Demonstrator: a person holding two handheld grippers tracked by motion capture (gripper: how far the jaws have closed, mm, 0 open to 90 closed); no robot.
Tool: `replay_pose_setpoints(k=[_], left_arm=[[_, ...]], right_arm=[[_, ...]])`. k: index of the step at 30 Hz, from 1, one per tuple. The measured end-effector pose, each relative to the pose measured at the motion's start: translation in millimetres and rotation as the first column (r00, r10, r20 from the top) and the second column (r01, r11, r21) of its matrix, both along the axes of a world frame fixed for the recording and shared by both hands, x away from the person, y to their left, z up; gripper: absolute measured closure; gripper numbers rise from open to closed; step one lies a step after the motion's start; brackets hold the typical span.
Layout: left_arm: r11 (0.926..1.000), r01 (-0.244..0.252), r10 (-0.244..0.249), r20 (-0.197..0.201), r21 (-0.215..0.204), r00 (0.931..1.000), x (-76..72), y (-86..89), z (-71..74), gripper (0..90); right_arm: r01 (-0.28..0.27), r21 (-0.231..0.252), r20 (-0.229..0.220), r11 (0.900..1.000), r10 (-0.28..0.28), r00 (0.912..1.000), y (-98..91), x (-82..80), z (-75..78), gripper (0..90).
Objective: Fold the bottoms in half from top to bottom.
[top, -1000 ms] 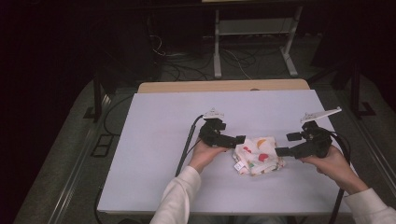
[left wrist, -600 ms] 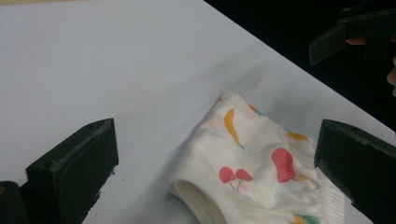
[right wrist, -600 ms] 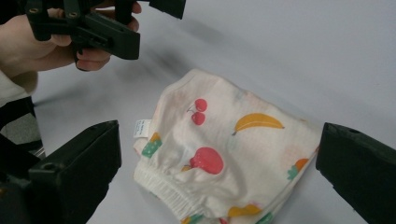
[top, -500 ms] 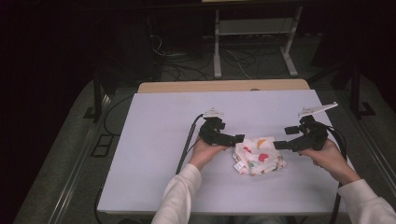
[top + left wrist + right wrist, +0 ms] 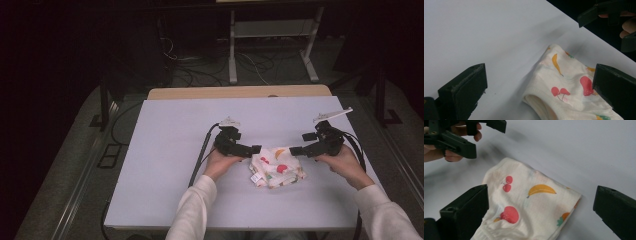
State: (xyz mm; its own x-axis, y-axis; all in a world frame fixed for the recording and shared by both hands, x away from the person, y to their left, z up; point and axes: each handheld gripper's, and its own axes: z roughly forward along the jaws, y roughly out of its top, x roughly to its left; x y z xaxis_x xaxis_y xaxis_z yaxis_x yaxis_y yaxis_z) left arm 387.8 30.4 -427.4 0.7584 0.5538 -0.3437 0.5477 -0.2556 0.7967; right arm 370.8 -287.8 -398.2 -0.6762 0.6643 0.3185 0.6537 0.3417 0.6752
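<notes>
A folded white cloth with a fruit print lies on the white table, right of centre. My left gripper hovers at the cloth's left edge, jaws wide apart and holding nothing. My right gripper points at the cloth's upper right corner from the right, also open and holding nothing. In the right gripper view the left gripper and the fingers of the hand holding it sit beyond the cloth. The left gripper view shows the right gripper past the cloth.
Black cables trail from both grippers toward the table's front edge. A wooden strip borders the far edge of the table. Beyond it stand white metal legs and loose cables on a dark floor.
Both grippers have pulled slightly away from the cloth; the right hand shifted a little toward the far side. The cloth lies as before.
</notes>
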Motion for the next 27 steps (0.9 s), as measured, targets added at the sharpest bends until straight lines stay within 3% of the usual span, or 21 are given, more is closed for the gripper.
replay_pose_setpoints(k=[10,20,25,27], left_arm=[[1.0,0.002,-0.002,-0.016,-0.005,0.9999,3.4,-2.6,-7.4,0.0],[0.9998,0.021,-0.021,-0.061,0.004,0.9979,8.1,-8.7,-21.9,0.0],[0.9993,0.03,-0.029,-0.083,0.02,0.9961,8.6,-11.6,-28.2,0.5],[0.9991,0.04,-0.038,-0.089,0.017,0.9953,8.8,-12.0,-29.4,5.3]], right_arm=[[0.033,-0.008,-0.017,0.9994,-0.033,0.9993,-7.6,13.1,-14.5,0.0],[0.045,-0.016,-0.032,0.9989,-0.046,0.9985,-11.1,18.8,-30.6,0.2],[0.044,-0.026,-0.051,0.9987,-0.045,0.9977,-12.8,20.6,-38.4,7.1],[0.04,-0.029,-0.046,0.9988,-0.041,0.9981,-13.2,22.0,-40.7,12.2]])
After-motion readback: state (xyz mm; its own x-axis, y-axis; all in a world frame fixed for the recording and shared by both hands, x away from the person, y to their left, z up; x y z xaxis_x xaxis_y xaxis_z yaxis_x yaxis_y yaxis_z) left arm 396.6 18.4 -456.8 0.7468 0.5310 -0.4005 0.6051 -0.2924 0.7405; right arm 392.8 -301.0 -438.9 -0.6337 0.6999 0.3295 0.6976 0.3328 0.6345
